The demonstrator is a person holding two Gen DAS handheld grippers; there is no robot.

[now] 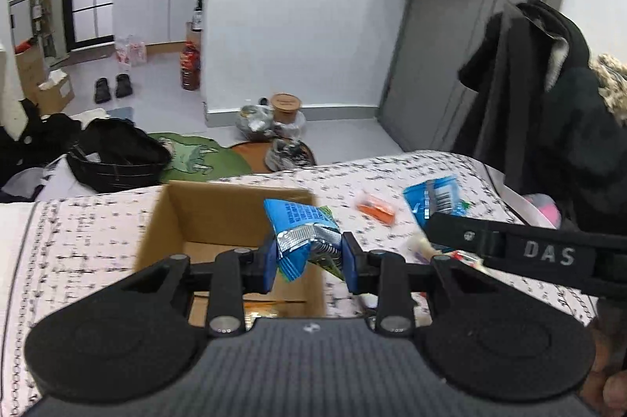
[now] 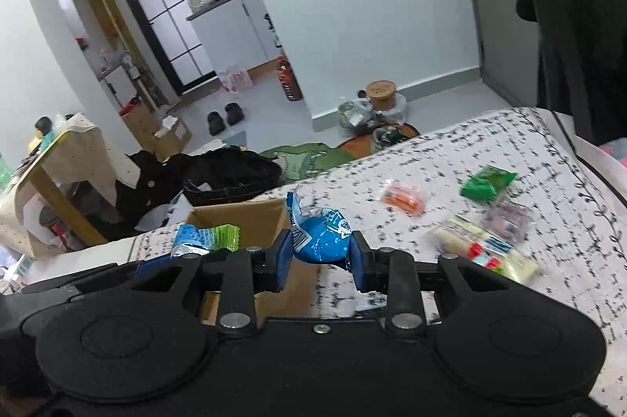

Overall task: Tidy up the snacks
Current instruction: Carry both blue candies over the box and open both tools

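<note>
The left claw (image 1: 309, 258) is pinching a blue and green snack packet (image 1: 303, 234) by its crumpled silver end, holding it in the air above the open cardboard box (image 1: 184, 217). The box sits on the patterned bed (image 1: 78, 240), close to the bed's far edge. The right claw (image 2: 322, 254) is clamped on a blue snack bag (image 2: 319, 238), held above the bed just beside the box's right wall. Loose on the bed toward its far right corner lie an orange packet (image 2: 403, 199), a green packet (image 2: 486, 184), a clear purplish packet (image 2: 507, 219) and, nearer the right claw, a pale yellow packet (image 2: 486, 252) with red and blue marks.
</note>
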